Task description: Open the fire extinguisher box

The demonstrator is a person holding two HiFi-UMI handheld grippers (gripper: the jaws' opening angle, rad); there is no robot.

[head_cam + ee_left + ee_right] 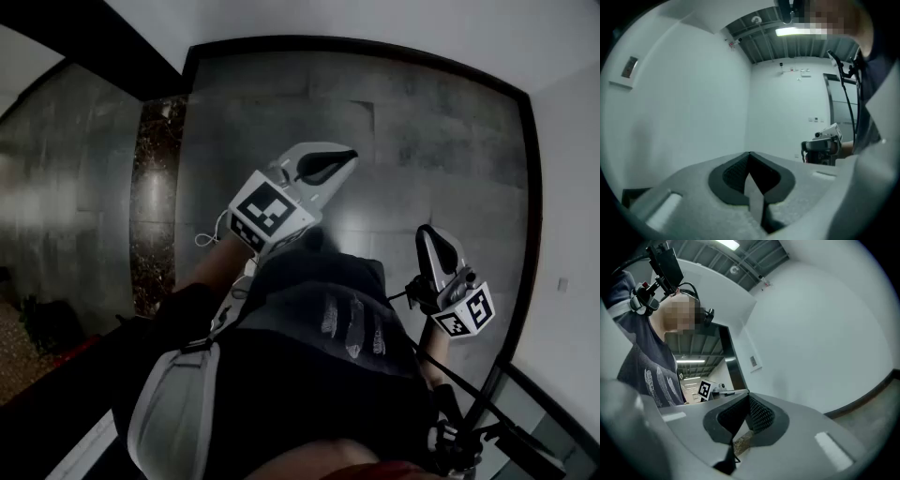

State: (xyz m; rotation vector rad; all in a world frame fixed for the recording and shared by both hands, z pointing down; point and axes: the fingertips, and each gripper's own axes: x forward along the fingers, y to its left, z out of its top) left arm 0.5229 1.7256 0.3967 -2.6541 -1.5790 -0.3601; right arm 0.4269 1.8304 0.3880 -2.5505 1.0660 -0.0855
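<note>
Fire extinguisher box: none of the three views shows it, so I cannot tell where it stands.
Left gripper [323, 166]: pale grey plastic with black-lined tips. It is held out ahead of the person's dark printed shirt [319, 375], towards the shirt's left side, with the tips pointing away from the shirt.
Left gripper, jaws: pressed together at the tips with nothing between them. Only plain wall shows past them in the left gripper view.
Right gripper [439, 248]: the same grey make, just beside the shirt's right edge, tips also pointing away from the shirt.
Right gripper, jaws: closed on each other and gripping nothing. A sliver of speckled floor shows through the slit below the tips.
Glossy grey stone-tile floor [403, 131]: spreads out beyond the shirt, past both grippers.
Black skirting band [531, 187]: edges the floor on the far side and to the right of the shirt.
Dark speckled stone strip [155, 187]: well to the left of the shirt. It may be a column face, but the head view is too dim to be sure.
Plain white wall [684, 103]: faces the shirt's left side.
Small rectangular wall plate [629, 68]: high on that wall, well apart from the shirt.
Long ceiling strip light [792, 31]: lit, overhead above the shirt.
Black head-mounted camera rig [665, 263]: above the shirt in the right gripper view.
</note>
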